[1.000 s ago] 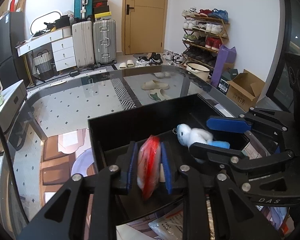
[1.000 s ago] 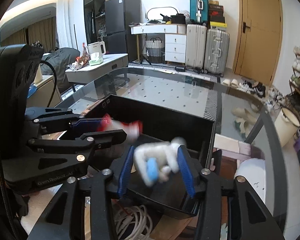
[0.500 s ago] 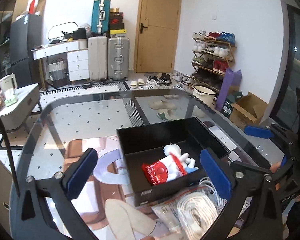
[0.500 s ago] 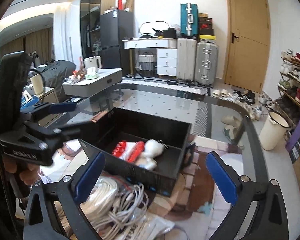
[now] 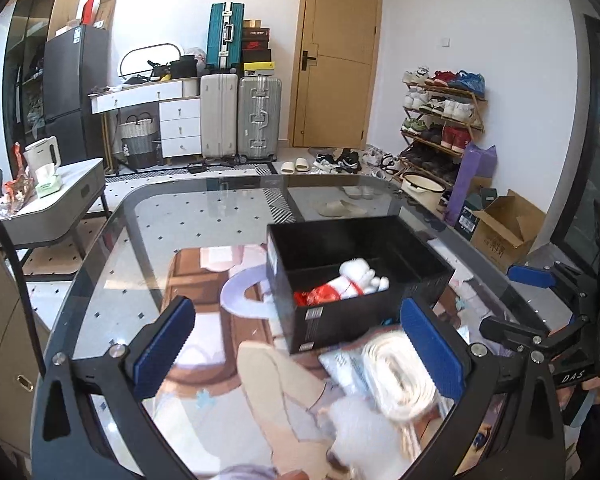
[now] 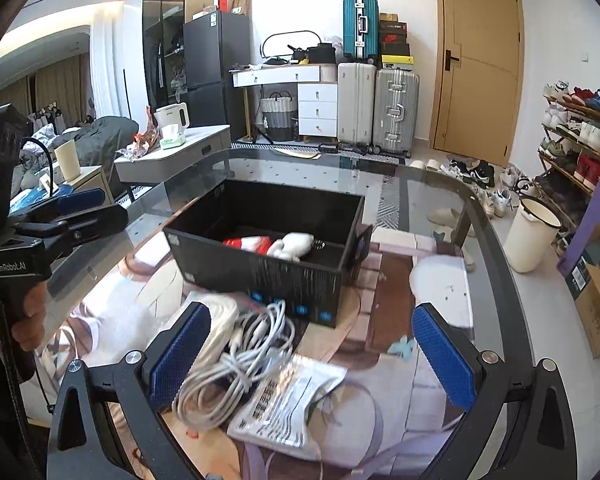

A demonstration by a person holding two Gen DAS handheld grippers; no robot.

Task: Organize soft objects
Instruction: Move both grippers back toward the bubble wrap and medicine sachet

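Jaws on both tools stand spread wide with nothing between them: the left gripper [image 5: 300, 354] and the right gripper [image 6: 314, 354] hang above the glass surface [image 5: 148, 248], on the near side of the black box [image 5: 352, 280]. Inside the box, the red-and-white soft pouch [image 5: 320, 294] lies to the left and the white plush toy [image 5: 360, 274] touches it on the right, both on the box floor.

Going left to right along the near edge, loose things lie just in front of the box: a coiled white strap or cord [image 5: 396, 376], a tangle of white cable [image 6: 244, 356], and a flat plastic packet [image 6: 288, 400] half under the cable.

Since the two soft toys look to be in place, I'd judge the next job is choosing what else counts as soft. If the cable goes in, it would be wise to close on the thick middle of the bundle, not on a stray loop, or it may trail and drag the packet along. Lift straight up, clear the box's near wall, then release low inside.
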